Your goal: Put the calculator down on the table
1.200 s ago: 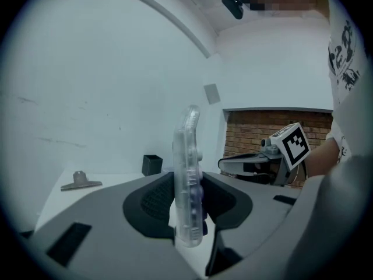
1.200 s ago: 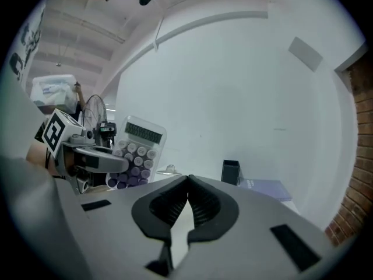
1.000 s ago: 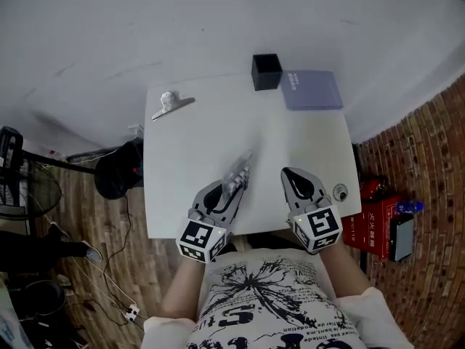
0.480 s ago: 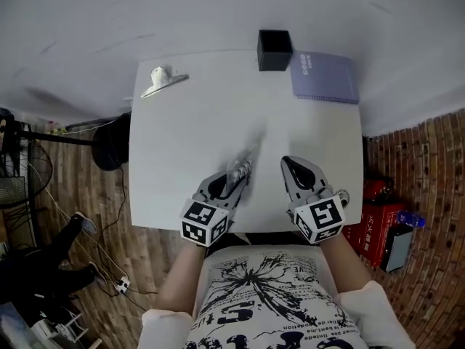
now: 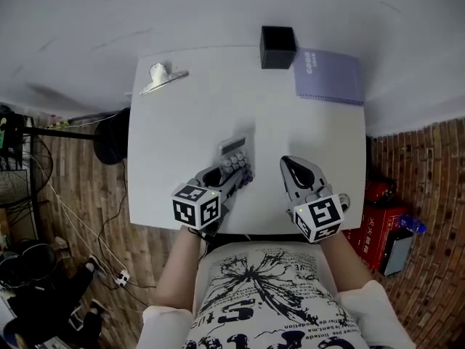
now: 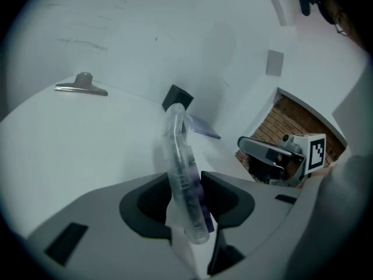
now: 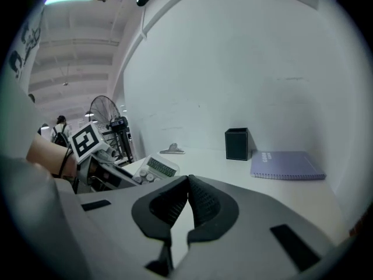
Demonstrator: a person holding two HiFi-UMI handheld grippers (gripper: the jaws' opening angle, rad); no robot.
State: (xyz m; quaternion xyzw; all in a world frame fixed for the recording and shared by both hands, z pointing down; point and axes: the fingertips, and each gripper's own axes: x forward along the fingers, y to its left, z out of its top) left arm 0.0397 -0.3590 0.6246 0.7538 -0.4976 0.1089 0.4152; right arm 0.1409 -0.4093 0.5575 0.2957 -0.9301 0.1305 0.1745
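Observation:
A clear-cased calculator (image 5: pixel 234 160) with grey keys sits between the jaws of my left gripper (image 5: pixel 234 177), low over the near part of the white table (image 5: pixel 189 122). Its display and keys face up in the head view. In the left gripper view the calculator (image 6: pixel 180 168) is edge-on and both pads lie against it. Those jaws have just been opening a little with the calculator still between them. I cannot tell whether it touches the table. My right gripper (image 5: pixel 290 164) hovers beside it on the right, shut and empty (image 7: pixel 187 182). The calculator (image 7: pixel 154 169) also shows at its left.
At the table's far edge stands a black pen box (image 5: pixel 277 46), with a purple notebook (image 5: pixel 328 76) on its right. A metal binder clip (image 5: pixel 163 77) lies at the far left corner. Brick floor and red boxes lie past the right edge.
Both grippers have come down closer to the table. The left gripper has rolled, so the calculator has gone from standing on edge to lying with its keys up.

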